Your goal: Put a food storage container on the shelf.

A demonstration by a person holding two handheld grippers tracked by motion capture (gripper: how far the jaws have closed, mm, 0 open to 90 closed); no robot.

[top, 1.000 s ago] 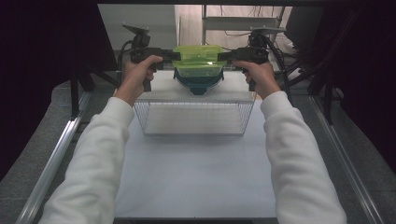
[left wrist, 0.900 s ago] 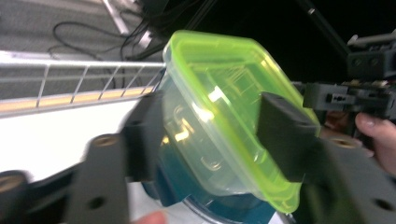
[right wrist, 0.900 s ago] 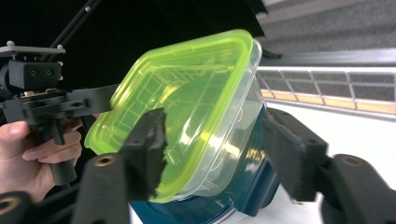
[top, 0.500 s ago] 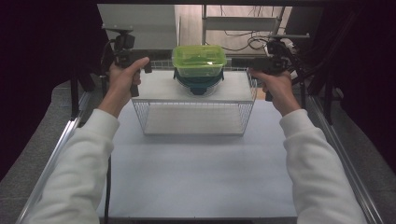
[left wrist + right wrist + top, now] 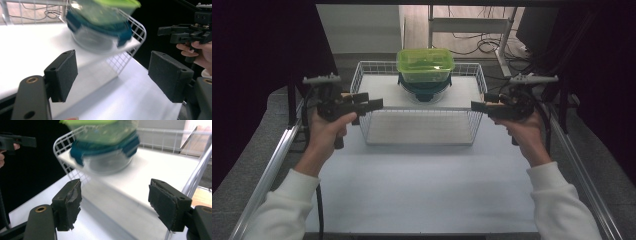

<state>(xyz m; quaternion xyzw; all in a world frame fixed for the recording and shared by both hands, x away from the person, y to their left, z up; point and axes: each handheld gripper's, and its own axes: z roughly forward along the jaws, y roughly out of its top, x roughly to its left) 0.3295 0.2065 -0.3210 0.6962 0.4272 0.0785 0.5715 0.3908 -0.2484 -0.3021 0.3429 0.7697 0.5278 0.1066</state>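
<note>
Left claw (image 5: 374,104) and right claw (image 5: 478,106) gaping empty, now drawn back from stacked containers (image 5: 425,72) in wire basket (image 5: 362,75).

A green box (image 5: 425,64) with a lime lid sits upright on top of a round clear bowl (image 5: 424,93) with a teal clip-on lid (image 5: 425,84). The stack stands inside a white wire basket (image 5: 362,75), on its pale floor, toward the basket's far wall and about midway between its side walls, touching neither.
</note>
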